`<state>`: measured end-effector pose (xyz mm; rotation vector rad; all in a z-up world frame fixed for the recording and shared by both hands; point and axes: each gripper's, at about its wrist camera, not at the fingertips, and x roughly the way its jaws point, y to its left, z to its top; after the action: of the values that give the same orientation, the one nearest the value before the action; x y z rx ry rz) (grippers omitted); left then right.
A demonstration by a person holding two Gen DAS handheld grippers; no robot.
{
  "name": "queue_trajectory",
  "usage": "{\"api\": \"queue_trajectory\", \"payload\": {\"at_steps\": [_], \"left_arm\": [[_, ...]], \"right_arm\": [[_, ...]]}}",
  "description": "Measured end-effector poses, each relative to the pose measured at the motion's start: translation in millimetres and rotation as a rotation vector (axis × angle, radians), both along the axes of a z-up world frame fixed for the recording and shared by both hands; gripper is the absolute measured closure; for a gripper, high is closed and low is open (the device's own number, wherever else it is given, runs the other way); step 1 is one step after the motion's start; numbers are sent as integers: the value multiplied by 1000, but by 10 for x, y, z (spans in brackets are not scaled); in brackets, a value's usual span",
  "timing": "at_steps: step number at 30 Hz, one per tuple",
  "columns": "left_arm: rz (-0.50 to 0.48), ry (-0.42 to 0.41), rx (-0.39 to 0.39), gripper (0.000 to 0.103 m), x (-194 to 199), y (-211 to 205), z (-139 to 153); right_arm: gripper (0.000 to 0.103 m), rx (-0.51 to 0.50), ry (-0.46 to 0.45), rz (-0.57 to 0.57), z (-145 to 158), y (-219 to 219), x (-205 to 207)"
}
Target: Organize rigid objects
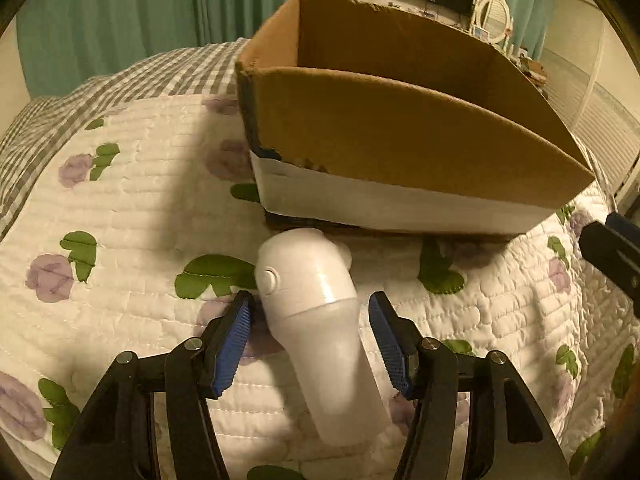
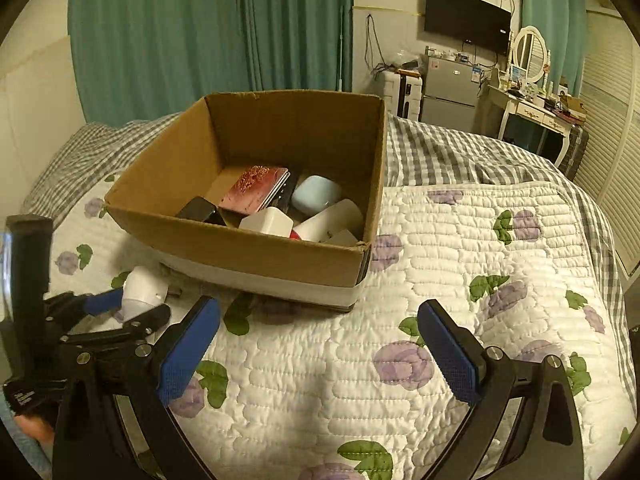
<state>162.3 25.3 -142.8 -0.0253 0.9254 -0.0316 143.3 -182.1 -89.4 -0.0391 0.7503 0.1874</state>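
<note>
The left gripper [image 1: 310, 344] straddles a white bottle [image 1: 320, 332] lying on the quilt [image 1: 120, 280], its jaws wide and not yet pinching it; the right gripper [image 2: 318, 354] hovers wide and empty. Just beyond the bottle, mid-quilt, the cardboard box [image 2: 240, 248] holds a pale blue case [image 2: 316, 194], a red patterned tin [image 2: 256, 188] and white blocks [image 2: 268, 222].

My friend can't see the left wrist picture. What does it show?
A white bottle lies on a flowery quilt between the open left gripper fingers. Just behind it sits a cardboard box, and the right gripper pokes in at the right edge.
</note>
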Motion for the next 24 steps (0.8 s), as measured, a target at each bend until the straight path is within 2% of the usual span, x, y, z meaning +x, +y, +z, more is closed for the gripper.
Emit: {"api": "queue_trajectory", "payload": {"at_steps": [5, 13, 19, 24], "left_arm": [[-7, -21, -8, 57, -105, -4, 109], [-29, -121, -7, 57, -536, -176, 698], [-72, -231, 47, 57, -562, -343, 1308], [-105, -305, 74, 57, -252, -475, 1684]], "right_arm": [[3, 13, -9, -13, 24, -34, -26], [4, 57, -60, -19, 218, -131, -169], [4, 111, -122, 3, 601, -222, -248], [3, 108, -198, 8, 1034, -311, -139]]}}
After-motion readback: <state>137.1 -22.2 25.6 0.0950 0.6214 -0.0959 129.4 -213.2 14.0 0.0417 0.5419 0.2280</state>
